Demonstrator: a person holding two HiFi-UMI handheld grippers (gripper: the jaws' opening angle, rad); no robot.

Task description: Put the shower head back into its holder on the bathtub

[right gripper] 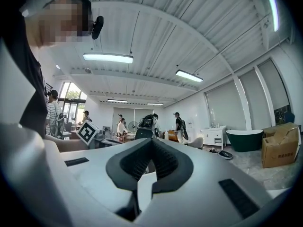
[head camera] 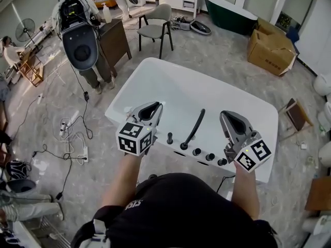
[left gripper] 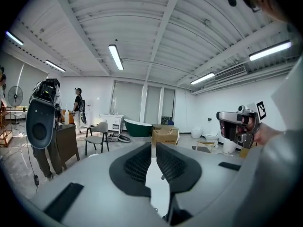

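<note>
A white bathtub [head camera: 170,87] lies below me in the head view. On its near rim a long slim black piece [head camera: 193,130], which looks like the shower head, stands slanted beside a short black post [head camera: 169,137] and three round black knobs [head camera: 209,157]. My left gripper [head camera: 154,107] hovers over the rim left of the post, shut with nothing between its pads. My right gripper [head camera: 230,118] hovers right of the knobs, also shut and empty. The left gripper view looks along the touching pads [left gripper: 154,148] across the room, with the right gripper [left gripper: 239,126] at its right. In the right gripper view the pads [right gripper: 151,144] meet.
A person with a large black backpack rig [head camera: 80,37] stands by a wooden cabinet [head camera: 116,40] at the far left. A grey chair [head camera: 155,27], a cardboard box [head camera: 271,50] and a dark green tub [head camera: 230,12] sit beyond. Cables [head camera: 72,138] trail over the floor at left.
</note>
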